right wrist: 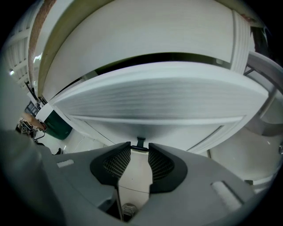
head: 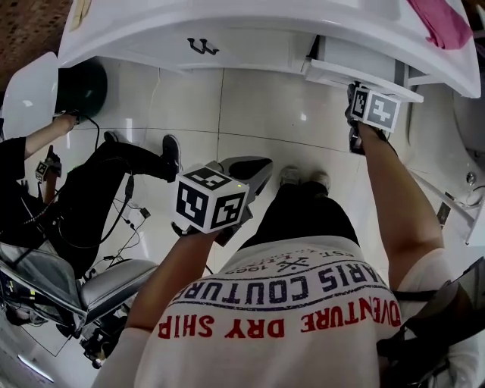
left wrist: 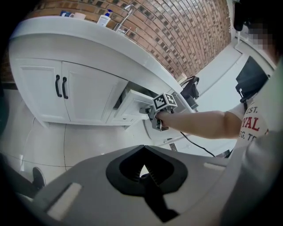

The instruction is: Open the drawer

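The white drawer [head: 356, 76] under the countertop stands partly pulled out at the top right of the head view, with a dark gap behind its front [right wrist: 168, 95]. My right gripper [head: 355, 95] points down at that front. Its jaws sit on either side of the small dark drawer handle [right wrist: 140, 142] and grip it. From the left gripper view the right gripper [left wrist: 152, 115] shows against the drawer [left wrist: 132, 103]. My left gripper [head: 258, 165] hangs in mid-air over the floor, away from the cabinet. The left gripper [left wrist: 142, 165] is shut with nothing in it.
White cabinet doors with dark pulls [left wrist: 61, 87] stand left of the drawer. A pink cloth [head: 443, 23] lies on the countertop, and a soap bottle [left wrist: 105, 17] stands by the tap. A seated person with cables [head: 91, 182], a dark green bin [head: 79, 87] and a chair [head: 45, 280] occupy the left.
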A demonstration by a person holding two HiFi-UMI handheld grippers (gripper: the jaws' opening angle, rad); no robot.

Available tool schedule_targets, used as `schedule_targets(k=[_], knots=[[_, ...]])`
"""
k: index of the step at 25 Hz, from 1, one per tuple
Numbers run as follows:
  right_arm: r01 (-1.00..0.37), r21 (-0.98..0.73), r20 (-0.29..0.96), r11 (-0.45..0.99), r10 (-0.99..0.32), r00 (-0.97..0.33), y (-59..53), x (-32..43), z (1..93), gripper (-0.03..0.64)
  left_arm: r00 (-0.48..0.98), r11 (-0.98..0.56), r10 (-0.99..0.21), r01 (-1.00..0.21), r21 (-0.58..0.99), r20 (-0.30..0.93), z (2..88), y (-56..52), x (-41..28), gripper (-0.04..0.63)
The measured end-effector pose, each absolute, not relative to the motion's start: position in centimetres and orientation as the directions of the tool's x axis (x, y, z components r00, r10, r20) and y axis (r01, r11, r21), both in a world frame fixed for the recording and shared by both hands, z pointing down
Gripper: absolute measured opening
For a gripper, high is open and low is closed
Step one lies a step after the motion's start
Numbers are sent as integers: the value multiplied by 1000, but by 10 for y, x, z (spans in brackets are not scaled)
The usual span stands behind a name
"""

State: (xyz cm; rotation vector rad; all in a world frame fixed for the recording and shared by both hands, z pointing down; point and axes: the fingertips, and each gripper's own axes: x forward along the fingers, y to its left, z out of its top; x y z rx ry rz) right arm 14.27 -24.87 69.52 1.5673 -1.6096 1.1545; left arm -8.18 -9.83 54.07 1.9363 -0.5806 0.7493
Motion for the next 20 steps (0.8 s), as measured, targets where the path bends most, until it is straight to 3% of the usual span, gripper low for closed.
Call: schedule_targets(k=[20], knots=[[-986,-152,909,-62,-401,-115,-157,127,699,132,705,-459,-71,-651,604,706,535,-86,-73,-6]])
